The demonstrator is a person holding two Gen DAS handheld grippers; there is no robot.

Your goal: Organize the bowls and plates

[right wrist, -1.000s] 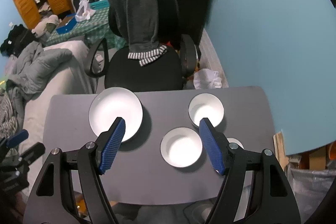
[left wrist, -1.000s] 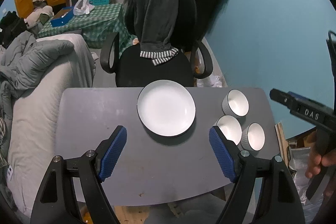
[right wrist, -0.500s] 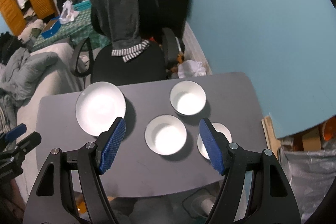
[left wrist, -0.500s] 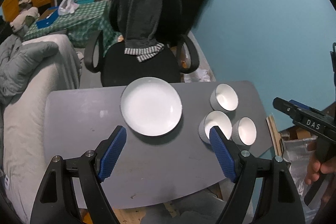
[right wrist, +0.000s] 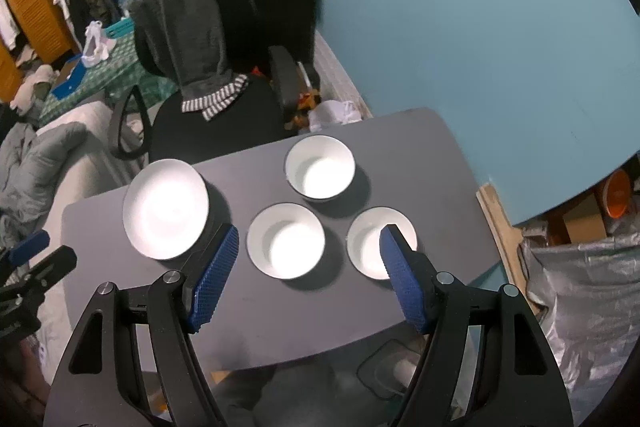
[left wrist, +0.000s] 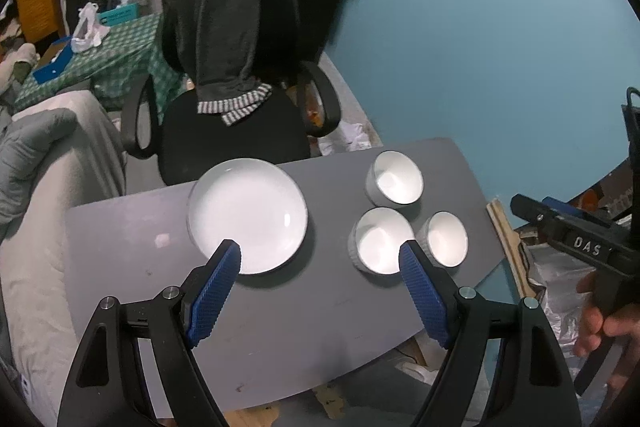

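Observation:
A white plate (left wrist: 248,215) sits on the left half of the grey table (left wrist: 304,327); it also shows in the right wrist view (right wrist: 166,209). Three white bowls stand in a cluster to its right: a far bowl (right wrist: 320,167), a middle bowl (right wrist: 285,246) and a right bowl (right wrist: 374,242). In the left wrist view they are the far bowl (left wrist: 394,183), the middle bowl (left wrist: 380,241) and the right bowl (left wrist: 446,238). My left gripper (left wrist: 320,281) is open and empty, above the near side of the table. My right gripper (right wrist: 308,267) is open and empty, above the middle bowl.
A black office chair (left wrist: 236,123) draped with a dark garment stands against the table's far edge. A grey sofa (left wrist: 48,163) runs along the left. The teal wall (right wrist: 460,27) is close on the right, with boxes and plastic sheeting (right wrist: 580,267) beside the table.
Both grippers have drifted rightward over the table and tilted. The third bowl has come fully into the right wrist view. Plate and bowls have not moved.

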